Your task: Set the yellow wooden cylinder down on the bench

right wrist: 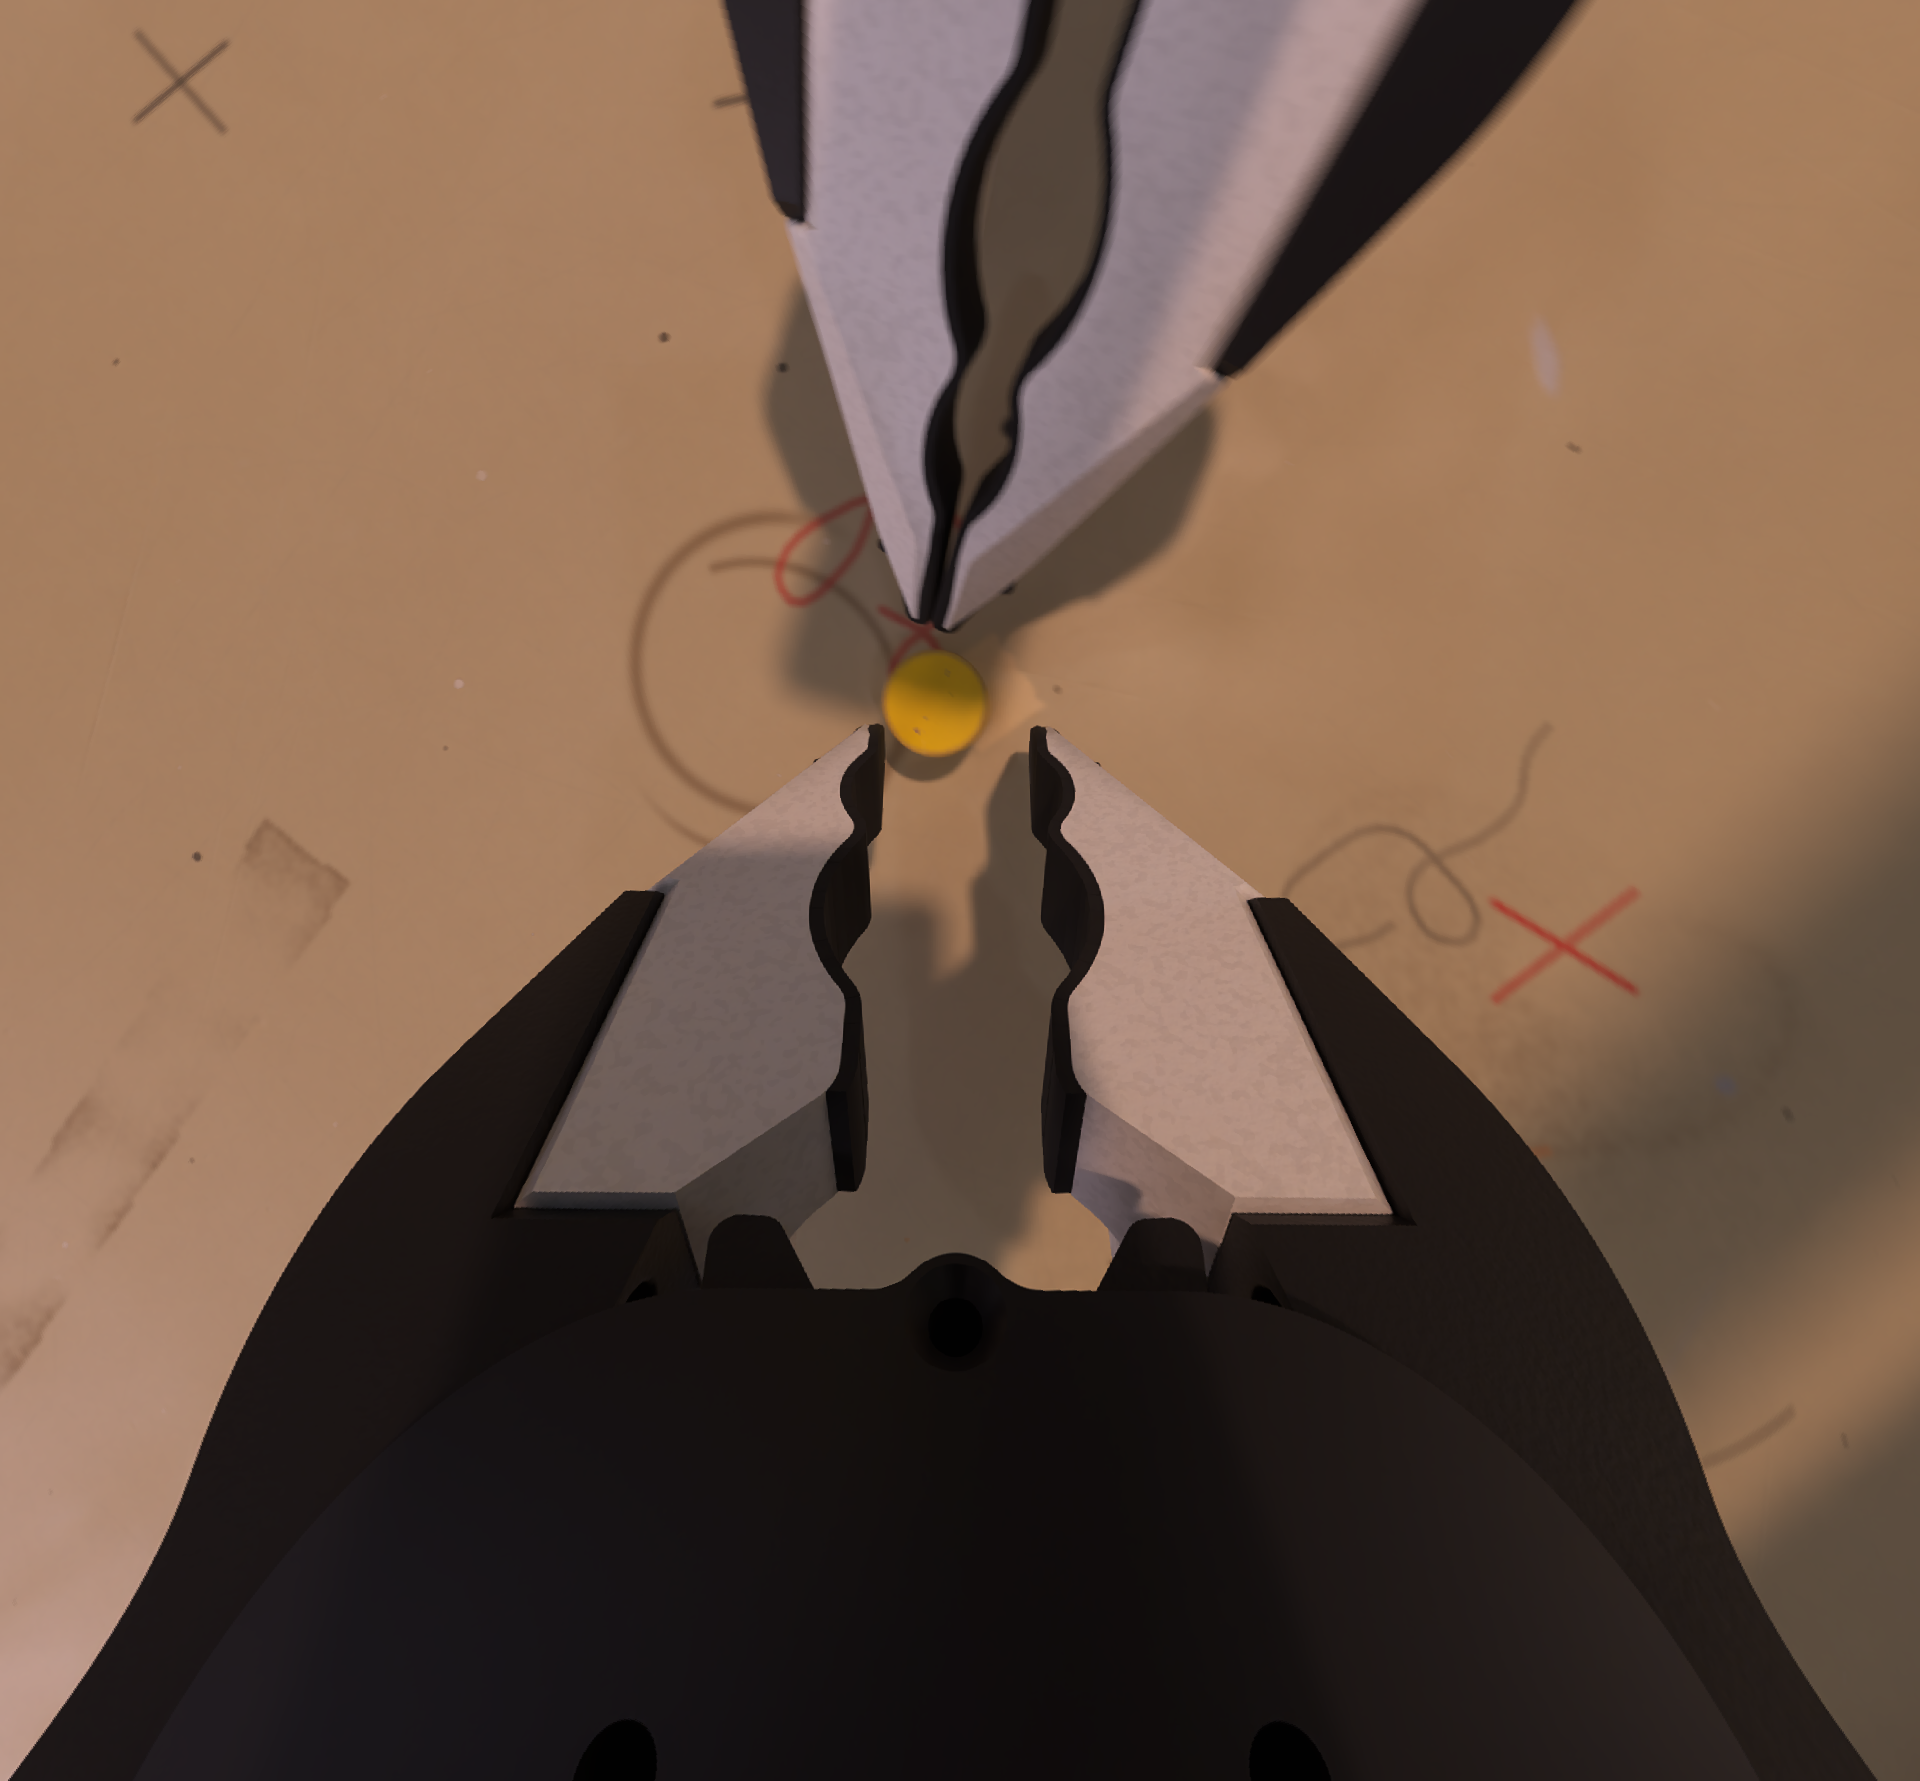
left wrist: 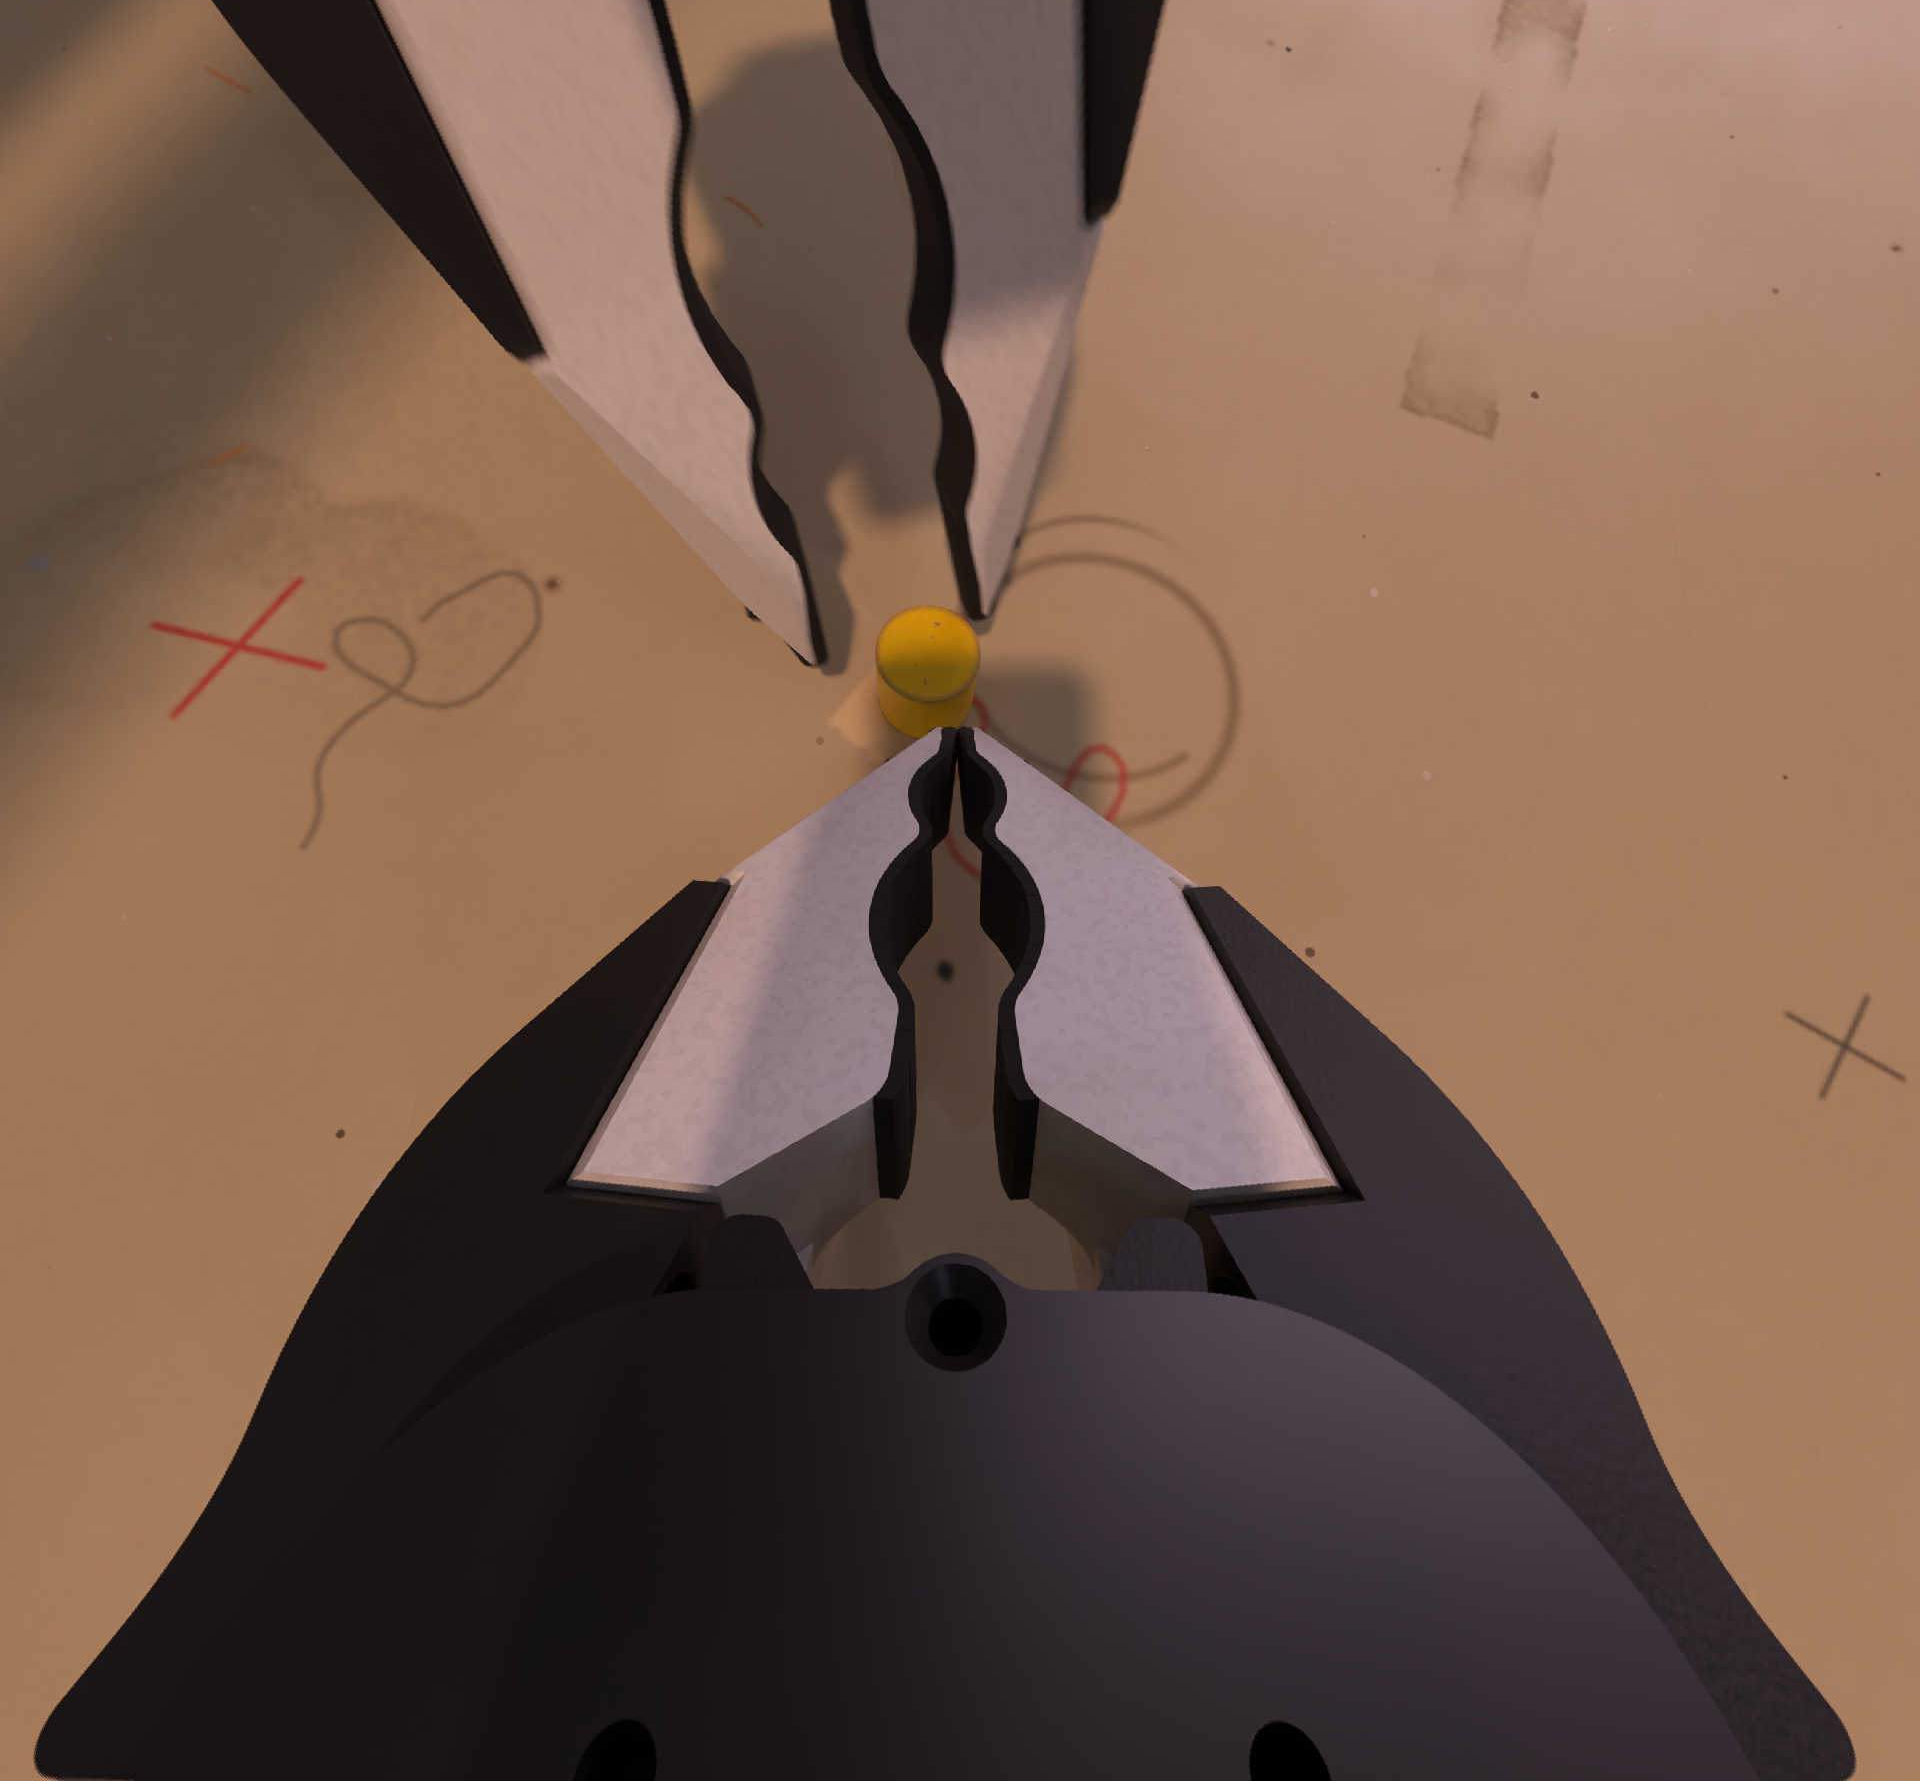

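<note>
Left wrist view: my left hand-held gripper point(left wrist: 953, 732) is pressed together, its tips just in front of the yellow wooden cylinder point(left wrist: 927, 669).

That cylinder stands upright on the tan tabletop point(left wrist: 1455, 796), free of both grippers, beside a drawn dark circle point(left wrist: 1231, 682) and a red loop point(left wrist: 1101, 781). My right hand-held gripper point(right wrist: 956, 739) is spread, its fingertips either side of a gap just short of the cylinder point(right wrist: 933, 703), which the right wrist view shows from nearly overhead. Across the cylinder each gripper faces the other point(left wrist: 894, 635) point(right wrist: 928, 619). A red cross point(left wrist: 237, 648) and a dark cross point(left wrist: 1847, 1048) mark the tabletop farther out.
</note>
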Tool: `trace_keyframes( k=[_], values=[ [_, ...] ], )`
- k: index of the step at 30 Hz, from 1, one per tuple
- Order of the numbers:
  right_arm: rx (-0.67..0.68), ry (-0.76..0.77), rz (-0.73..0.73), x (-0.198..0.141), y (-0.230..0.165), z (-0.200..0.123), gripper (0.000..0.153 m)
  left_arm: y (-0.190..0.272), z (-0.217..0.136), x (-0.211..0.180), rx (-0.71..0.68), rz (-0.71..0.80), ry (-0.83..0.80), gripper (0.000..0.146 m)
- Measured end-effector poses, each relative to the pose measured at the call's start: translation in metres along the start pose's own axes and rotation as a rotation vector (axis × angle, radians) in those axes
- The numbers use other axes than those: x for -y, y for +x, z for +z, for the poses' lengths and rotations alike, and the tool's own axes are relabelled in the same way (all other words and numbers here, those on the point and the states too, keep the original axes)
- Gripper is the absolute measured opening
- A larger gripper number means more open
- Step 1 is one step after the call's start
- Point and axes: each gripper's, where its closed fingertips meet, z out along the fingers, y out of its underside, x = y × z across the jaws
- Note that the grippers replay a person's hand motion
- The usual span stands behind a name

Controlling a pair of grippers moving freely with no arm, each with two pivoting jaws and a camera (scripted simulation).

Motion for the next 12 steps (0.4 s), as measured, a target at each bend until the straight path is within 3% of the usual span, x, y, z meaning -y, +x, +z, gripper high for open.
trace_keyframes(
  k=[2, 5, 8, 12],
  values=[
    [-0.045, 0.026, 0.04, 0.0, 0.005, -0.008, 0.025, 0.0, 0.0, 0.0, 0.006, 0.005, -0.002, 0.0],
    [-0.083, 0.14, 0.095, 0.011, 0.0, -0.019, 0.0, 0.0, 0.0, 0.0, 0.013, 0.023, -0.01, 0.0],
    [-0.129, 0.204, 0.136, 0.02, -0.014, -0.017, 0.0, 0.0, 0.0, -0.001, 0.017, 0.043, -0.022, 0.0],
    [-0.292, 0.211, 0.258, 0.016, -0.019, -0.006, 0.0, 0.001, 0.0, -0.001, 0.027, 0.059, -0.036, 0.0]
  ],
)
